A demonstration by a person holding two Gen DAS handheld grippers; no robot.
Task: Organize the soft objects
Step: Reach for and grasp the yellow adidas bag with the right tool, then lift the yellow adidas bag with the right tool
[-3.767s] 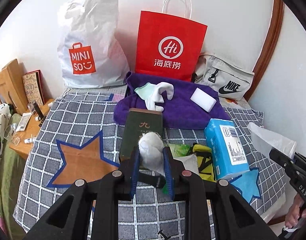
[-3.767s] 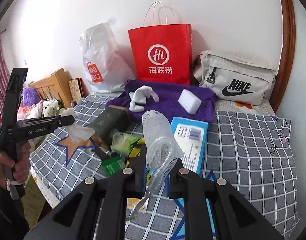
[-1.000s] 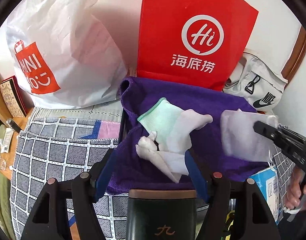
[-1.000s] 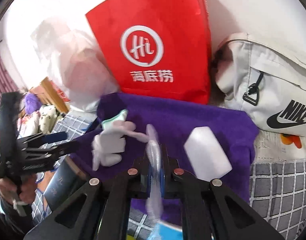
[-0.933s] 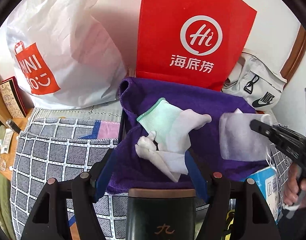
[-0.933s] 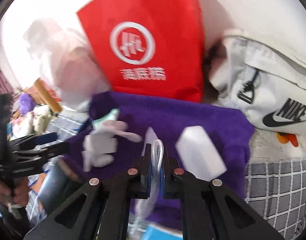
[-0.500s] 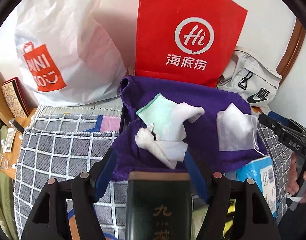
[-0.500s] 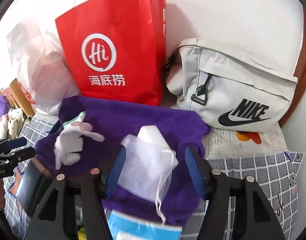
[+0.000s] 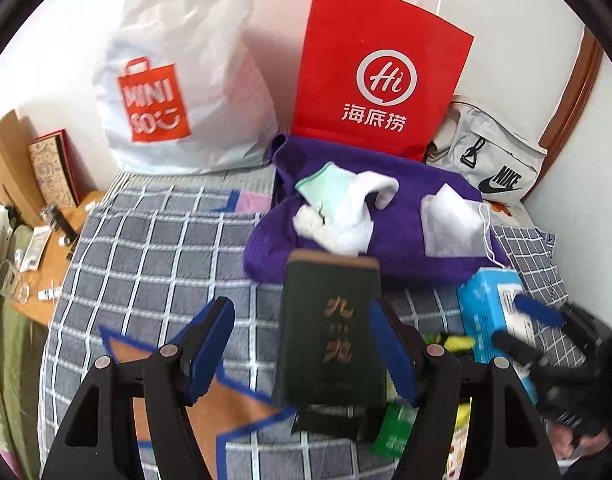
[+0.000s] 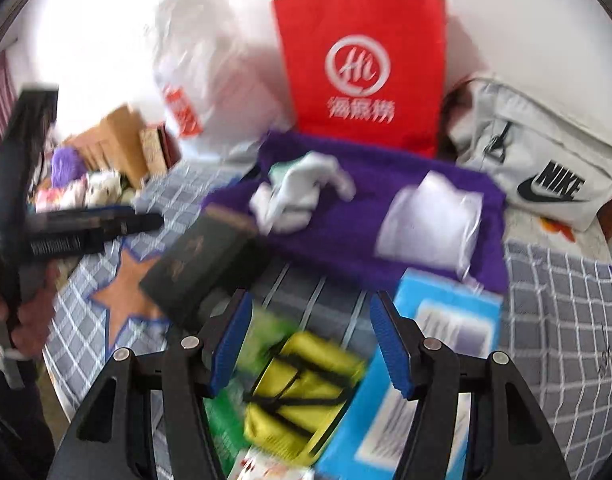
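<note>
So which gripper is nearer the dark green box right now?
Left. The left gripper stands open with the dark green box just inside its right finger, untouched. The right gripper is open above the yellow pouch, off to the box's right.

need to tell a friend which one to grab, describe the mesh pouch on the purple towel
Find the red paper bag against the wall; the purple towel lies before it. The mesh pouch lies on the towel's right part: flat, see-through white, with a drawstring, unlike the bunched white gloves left of it.
</note>
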